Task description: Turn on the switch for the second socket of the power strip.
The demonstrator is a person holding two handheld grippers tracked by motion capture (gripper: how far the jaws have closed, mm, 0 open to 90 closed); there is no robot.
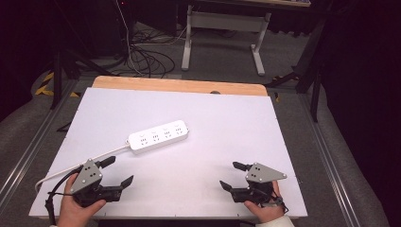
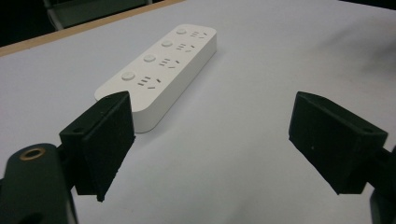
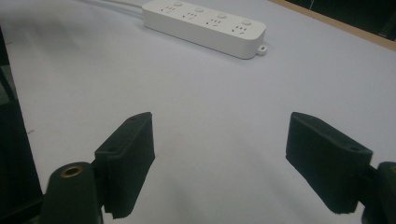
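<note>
On the white table point(image 1: 227, 118), both hands hold each tool low, jaws spread, flanking the power strip point(image 1: 159, 135).

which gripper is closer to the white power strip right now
Left. The left gripper sits just below the power strip near its cord end, jaws open and apart from it. The right gripper, also open, is farther off toward the table's near right corner.

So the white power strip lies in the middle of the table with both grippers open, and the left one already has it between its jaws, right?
Not quite: the left gripper holds nothing. In the high view its open jaws stand apart from the power strip, nearer the person. The strip does lie mid-table, and the right gripper is open too.
</note>
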